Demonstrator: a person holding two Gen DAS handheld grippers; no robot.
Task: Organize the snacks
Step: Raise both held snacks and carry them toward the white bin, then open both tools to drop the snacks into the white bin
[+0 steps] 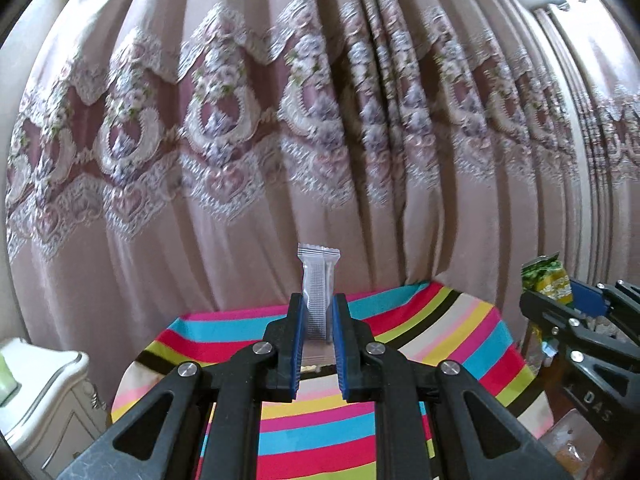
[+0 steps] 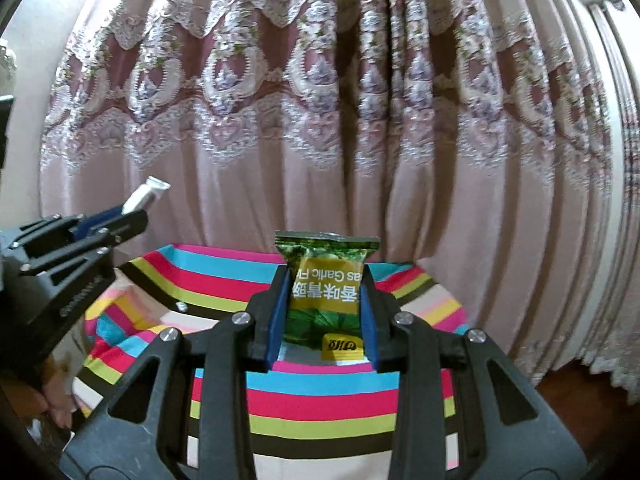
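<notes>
My left gripper (image 1: 318, 300) is shut on a slim silver-grey snack packet (image 1: 318, 280) that stands upright between its blue pads, high above the striped cloth. My right gripper (image 2: 325, 280) is shut on a green and yellow garlic pea packet (image 2: 326, 284), printed side upside down. In the left wrist view the right gripper (image 1: 560, 296) shows at the right edge with the green packet (image 1: 546, 276) in it. The right wrist view has the left gripper (image 2: 132, 216) at the left, the silver packet (image 2: 146, 196) sticking out of it.
A table under a bright striped cloth (image 1: 460, 328) lies below both grippers. A pink embroidered curtain (image 1: 320, 120) fills the background close behind it. A white cabinet (image 1: 44, 392) stands at the lower left. Orange-tinted clear packaging (image 1: 572, 440) lies at the lower right.
</notes>
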